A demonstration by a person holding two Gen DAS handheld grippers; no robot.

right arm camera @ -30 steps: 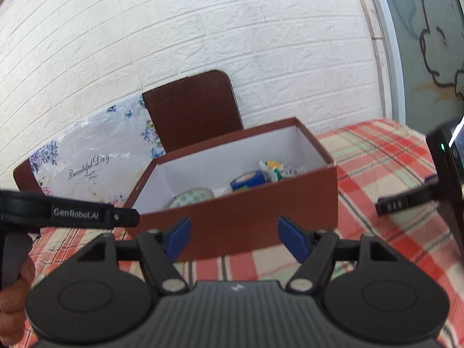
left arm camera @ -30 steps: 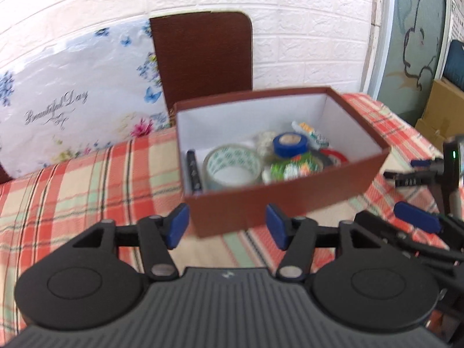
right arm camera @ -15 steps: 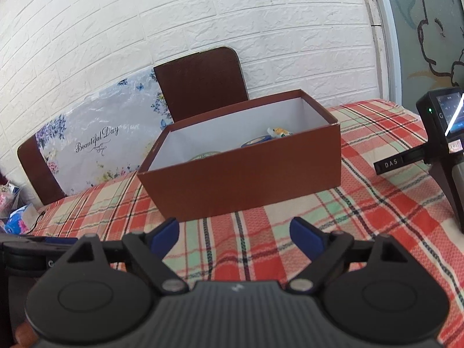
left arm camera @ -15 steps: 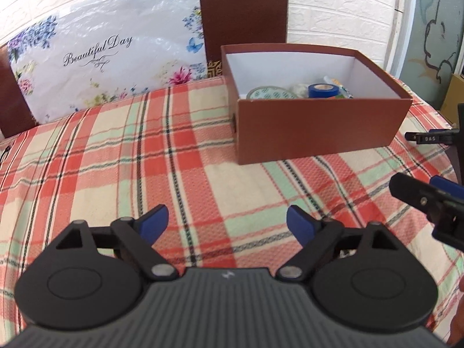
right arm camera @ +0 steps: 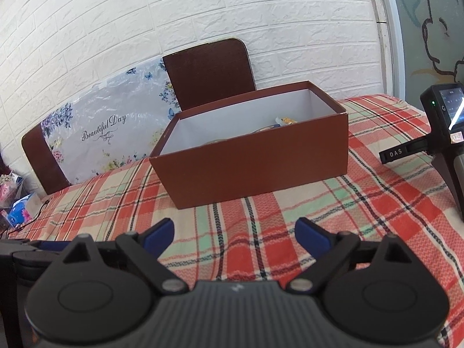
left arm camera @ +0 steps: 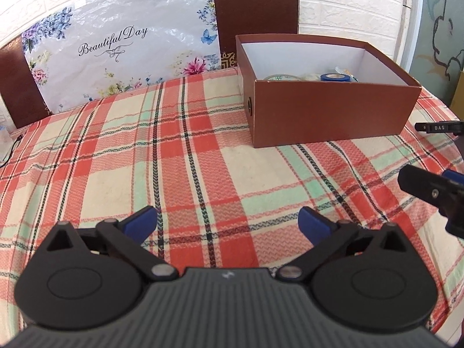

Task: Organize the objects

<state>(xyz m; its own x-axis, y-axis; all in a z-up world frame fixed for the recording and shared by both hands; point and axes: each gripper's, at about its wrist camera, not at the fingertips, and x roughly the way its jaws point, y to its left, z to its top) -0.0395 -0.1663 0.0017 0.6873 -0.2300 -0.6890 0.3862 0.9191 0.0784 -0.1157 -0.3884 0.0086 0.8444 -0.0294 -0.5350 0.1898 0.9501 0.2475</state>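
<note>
Two grippers hover above a desk (left arm camera: 179, 156) covered with a red, green and cream checked cloth. The left gripper (left arm camera: 227, 223) has its blue-padded fingers (left arm camera: 139, 221) spread wide and still opening, with only bare cloth between them. The right gripper (right arm camera: 234, 236) likewise shows its fingers (right arm camera: 311, 236) apart and opening, nothing between them.

A brown box (left arm camera: 327, 116) with a white inside stands open on the desk, ahead of both grippers and well apart from their fingers. In the left wrist view it sits toward the upper right; in the right wrist view it is straight ahead. Inside it, near the far right corner, lie a blue tape roll (left arm camera: 335, 77), a pale patterned tape roll (left arm camera: 279, 77) beside it, and some small things too hidden by the box wall to tell.

Behind the desk a brown chair back (right arm camera: 210, 72) stands against a white brick wall (right arm camera: 203, 8), and a flowered plastic bag (left arm camera: 121, 46) printed "Beautiful Day" leans beside it. At the right edge of the right wrist view stands a black device (right arm camera: 443, 124) with a small lit screen.
</note>
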